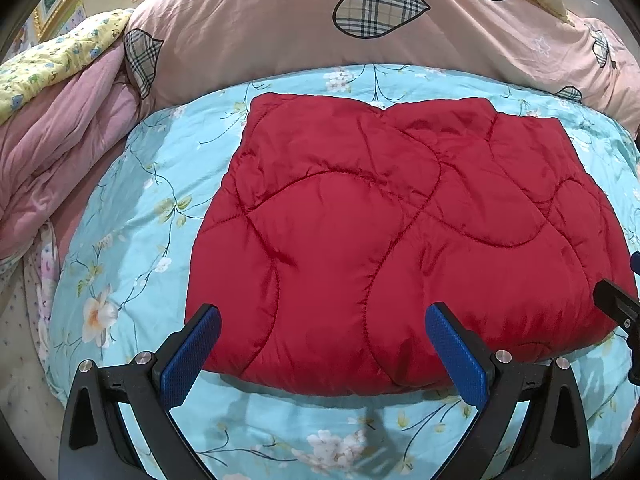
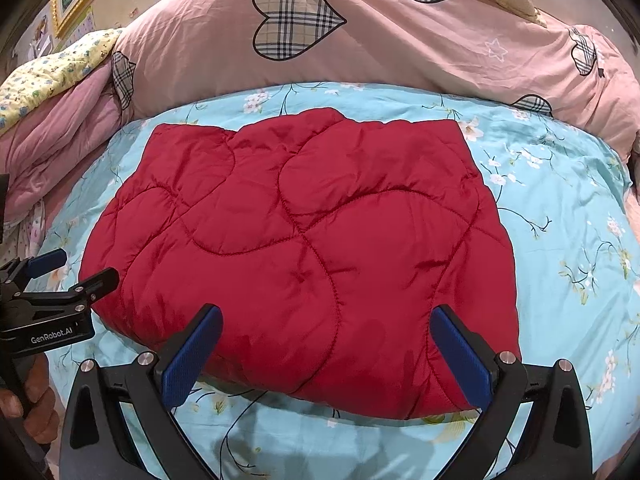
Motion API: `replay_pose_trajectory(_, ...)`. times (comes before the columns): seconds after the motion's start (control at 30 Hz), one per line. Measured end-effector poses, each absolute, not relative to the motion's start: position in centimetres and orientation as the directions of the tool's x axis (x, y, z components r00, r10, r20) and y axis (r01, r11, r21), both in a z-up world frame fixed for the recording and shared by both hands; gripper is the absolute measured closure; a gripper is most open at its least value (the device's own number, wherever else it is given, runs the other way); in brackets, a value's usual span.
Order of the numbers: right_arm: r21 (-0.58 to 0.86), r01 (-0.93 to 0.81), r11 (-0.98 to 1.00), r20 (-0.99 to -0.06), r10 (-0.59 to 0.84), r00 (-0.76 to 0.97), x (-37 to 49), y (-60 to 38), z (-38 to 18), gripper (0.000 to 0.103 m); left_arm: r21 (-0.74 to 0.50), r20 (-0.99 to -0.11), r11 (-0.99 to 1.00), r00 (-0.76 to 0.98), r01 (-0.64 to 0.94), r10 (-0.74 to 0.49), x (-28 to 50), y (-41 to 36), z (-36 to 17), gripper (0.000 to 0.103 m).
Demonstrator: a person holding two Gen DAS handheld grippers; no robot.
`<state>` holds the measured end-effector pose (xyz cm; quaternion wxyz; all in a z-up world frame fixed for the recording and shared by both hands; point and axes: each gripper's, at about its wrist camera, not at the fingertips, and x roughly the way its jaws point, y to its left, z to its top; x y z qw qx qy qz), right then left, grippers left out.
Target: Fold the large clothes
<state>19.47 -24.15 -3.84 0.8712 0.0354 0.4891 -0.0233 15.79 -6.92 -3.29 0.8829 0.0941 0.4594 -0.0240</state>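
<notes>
We see the red quilted padded garment (image 1: 400,224) lying folded into a neat block on the light blue floral bedsheet (image 1: 132,240), below a pink duvet with plaid hearts (image 1: 280,24). Our left gripper (image 1: 324,344) and right gripper (image 2: 326,346) hover over its near edge, jaws spread wide, holding nothing.

— Right tool (image 1: 618,312) cut off at the left-wrist frame edge — jaw state unreadable there.
— Same for the hand (image 2: 28,400) under the left tool (image 2: 60,276): mostly out of frame, bottom-left.
</notes>
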Motion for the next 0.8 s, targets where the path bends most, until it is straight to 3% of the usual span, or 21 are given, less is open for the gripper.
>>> replay_pose_trajectory(0.8, 0.04, 0.076, 0.996, -0.858, -0.004, 0.514, 19.52, -24.09, -3.97, 0.0, 0.136, -0.819, 0.983, 0.573, 0.125, 0.04, 15.91, -7.01, -3.38, 0.001)
